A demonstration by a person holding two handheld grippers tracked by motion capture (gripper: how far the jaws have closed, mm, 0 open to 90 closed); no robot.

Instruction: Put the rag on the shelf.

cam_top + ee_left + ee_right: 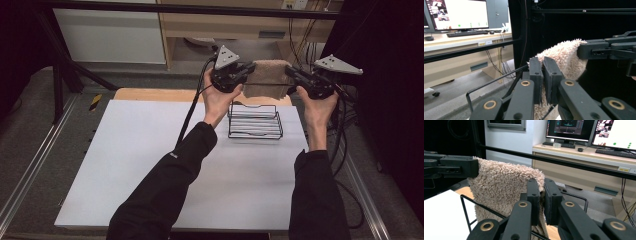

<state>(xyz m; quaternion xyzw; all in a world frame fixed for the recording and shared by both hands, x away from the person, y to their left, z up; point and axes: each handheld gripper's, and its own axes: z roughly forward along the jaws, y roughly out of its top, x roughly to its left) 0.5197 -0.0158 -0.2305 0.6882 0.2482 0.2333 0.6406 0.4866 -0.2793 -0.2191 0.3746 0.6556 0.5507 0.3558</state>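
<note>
The high view showed the fluffy beige towel [267,77] stretched in the air beyond the black wire rack [255,121] on the white table [150,165]. Each gripper view showed the pinch up close: left gripper [543,75] and right gripper [542,195] were each clamped on a top corner of the towel. Its lower edge hung just behind the rack's wires.

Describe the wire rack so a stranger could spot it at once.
Start at the white table top and look to its far right part, between the person's two forearms. There stands the wire rack, a low black frame of thin horizontal bars. Unlike the fluffy beige towel held above it, it is bare, open metal.
</note>
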